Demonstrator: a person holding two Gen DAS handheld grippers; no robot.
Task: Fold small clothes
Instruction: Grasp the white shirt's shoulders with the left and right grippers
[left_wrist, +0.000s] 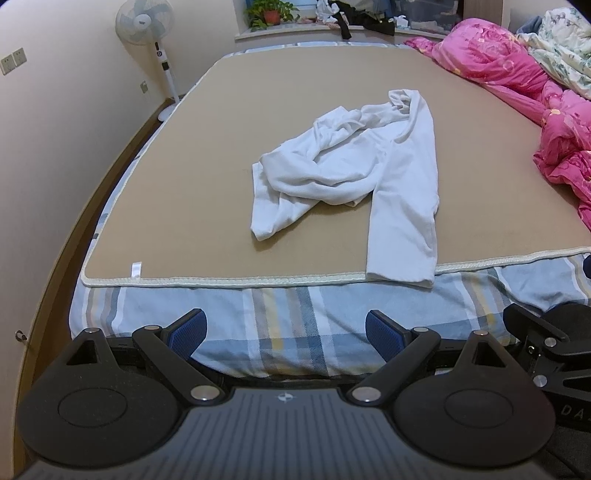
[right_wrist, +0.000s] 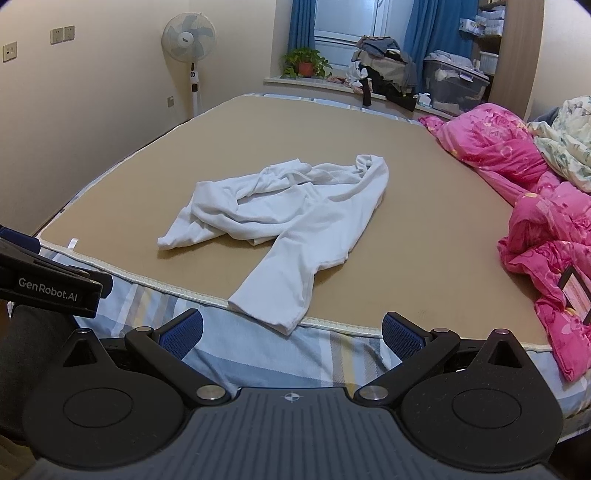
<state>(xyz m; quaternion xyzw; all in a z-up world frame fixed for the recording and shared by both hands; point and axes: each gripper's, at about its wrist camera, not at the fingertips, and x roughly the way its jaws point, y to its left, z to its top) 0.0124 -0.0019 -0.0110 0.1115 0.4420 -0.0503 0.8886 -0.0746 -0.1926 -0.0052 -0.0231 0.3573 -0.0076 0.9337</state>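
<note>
White garment (left_wrist: 347, 166) lay crumpled mid tan mat (left_wrist: 184, 206), one leg reaching mat's near edge. Left gripper (left_wrist: 286, 334) and right gripper (right_wrist: 291, 336) both spread wide, empty, short of bed. Risk, judged: bunched upper part meant pinch could catch several layers, dragging whole heap; pink quilt (right_wrist: 535, 206) near enough to snag.

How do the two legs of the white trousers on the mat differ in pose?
On the white trousers, the right leg lies straight and flat, its cuff past the mat edge. The left leg is crumpled and twisted, its cuff on the mat. Both are plain white, untouched by either open gripper.
</note>
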